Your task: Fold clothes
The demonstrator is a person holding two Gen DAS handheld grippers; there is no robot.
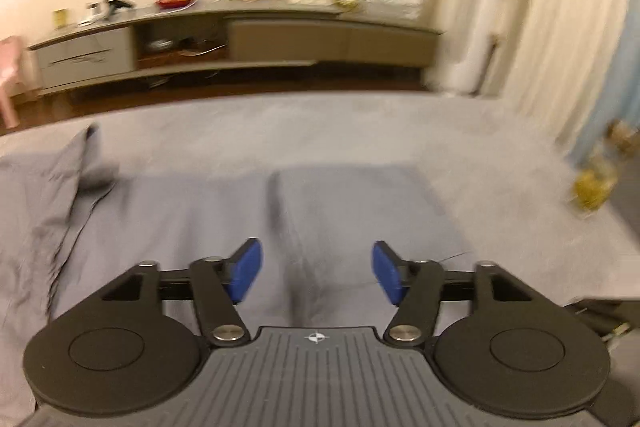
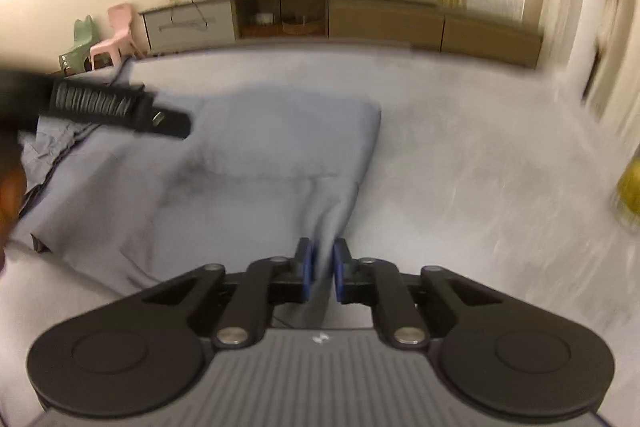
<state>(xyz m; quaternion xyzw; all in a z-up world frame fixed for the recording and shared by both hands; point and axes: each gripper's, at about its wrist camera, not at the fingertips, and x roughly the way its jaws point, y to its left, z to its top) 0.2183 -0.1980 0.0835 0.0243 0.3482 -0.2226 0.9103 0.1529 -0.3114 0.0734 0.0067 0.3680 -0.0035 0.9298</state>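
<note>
Grey soft garment (image 2: pixel 256 163) in right gripper (image 2: pixel 320 269)

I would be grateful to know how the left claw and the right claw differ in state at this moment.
The left claw stands wide open with nothing between its blue pads, while the right claw is shut on a bunched fold of the grey garment. The left hovers above the cloth; the right pulls its fold taut. Both share black linkages and blue pads.
</note>
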